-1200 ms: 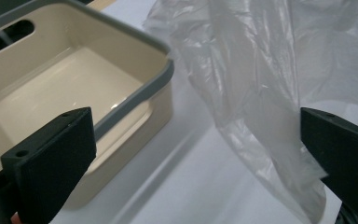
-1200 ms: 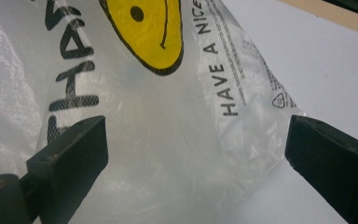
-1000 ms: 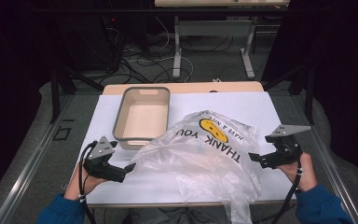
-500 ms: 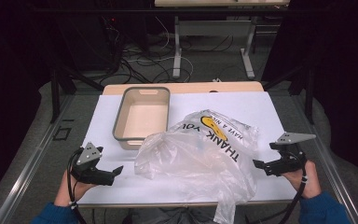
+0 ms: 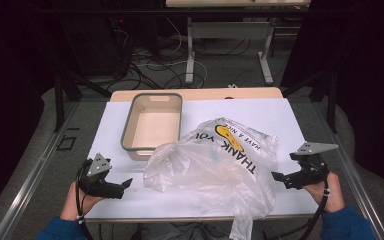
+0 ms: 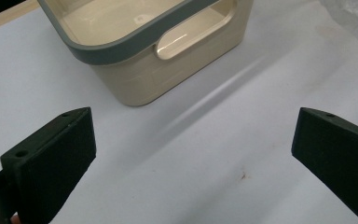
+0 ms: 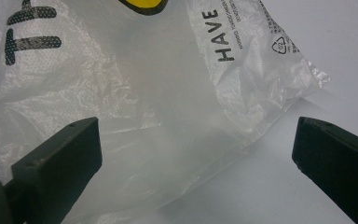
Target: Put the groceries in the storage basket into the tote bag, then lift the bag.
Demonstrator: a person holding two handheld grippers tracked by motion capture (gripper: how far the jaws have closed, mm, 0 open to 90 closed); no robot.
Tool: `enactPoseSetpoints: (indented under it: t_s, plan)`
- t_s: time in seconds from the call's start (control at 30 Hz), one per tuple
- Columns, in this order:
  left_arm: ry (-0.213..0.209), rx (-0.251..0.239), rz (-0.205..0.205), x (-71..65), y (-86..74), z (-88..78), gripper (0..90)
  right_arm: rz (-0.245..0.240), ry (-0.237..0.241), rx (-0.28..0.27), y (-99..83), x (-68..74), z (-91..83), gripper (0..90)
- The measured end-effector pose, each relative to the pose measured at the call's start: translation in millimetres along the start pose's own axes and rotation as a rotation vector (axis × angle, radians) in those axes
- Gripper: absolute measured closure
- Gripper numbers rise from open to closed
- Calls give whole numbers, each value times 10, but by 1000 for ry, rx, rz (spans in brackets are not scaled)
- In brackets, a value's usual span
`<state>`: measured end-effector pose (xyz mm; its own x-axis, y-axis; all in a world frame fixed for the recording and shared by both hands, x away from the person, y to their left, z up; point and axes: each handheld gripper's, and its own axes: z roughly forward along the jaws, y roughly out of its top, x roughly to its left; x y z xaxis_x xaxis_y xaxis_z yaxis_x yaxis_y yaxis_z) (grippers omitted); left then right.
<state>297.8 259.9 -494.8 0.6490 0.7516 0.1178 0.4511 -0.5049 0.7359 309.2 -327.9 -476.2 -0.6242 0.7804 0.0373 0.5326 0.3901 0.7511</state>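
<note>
Crinkled plastic bag (image 5: pixel 220 165) on the table between both hand-held grippers, each released.

White-topped table (image 5: pixel 290 117), beige bin (image 5: pixel 152 125), crumpled plastic bag (image 5: pixel 220 165) lying on it

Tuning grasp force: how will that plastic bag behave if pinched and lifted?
The plastic bag is thin and crinkled, so it probably goes limp and drapes. It looks see-through and empty, so likely very light. Its glossy film may slip between the jaws of the right hand-held gripper.
</note>
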Motion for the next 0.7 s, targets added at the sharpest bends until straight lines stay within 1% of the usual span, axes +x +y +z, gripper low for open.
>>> enactPoseSetpoints:
  t_s: [0.07,0.1,0.23,0.3,0.37,0.4,0.47,0.5,0.53,0.63,0.7]
  plan:
    - [1,1,-2,-4,-4,7,0,-6,-2,4,-1,-1,6,13]
    - [2,3,-2,-4,-3,7,0,0,-7,4,0,5,9,13]
    - [-5,3,-4,-9,4,16,0,-4,-4,0,1,2,-1,13]
    - [-7,2,2,-16,4,26,0,-2,-11,-1,-5,6,-8,13]
    - [-9,1,0,-33,4,33,0,-8,-6,-4,-8,0,-15,14]
    - [-10,7,12,-31,8,29,0,-11,-7,-4,-6,-1,-19,13]
    - [-10,4,8,-34,13,29,0,-6,-16,-5,1,8,-22,14]
    - [-10,0,2,-32,11,31,0,-11,-8,-7,3,4,-27,14]
    - [-10,-1,1,-28,8,33,0,-5,-9,-6,3,8,-25,14]
    - [-7,9,3,-20,-9,33,0,-3,-11,-5,2,7,-24,14]
    - [-10,12,4,-25,-15,32,0,-12,-6,-5,6,9,-22,14]
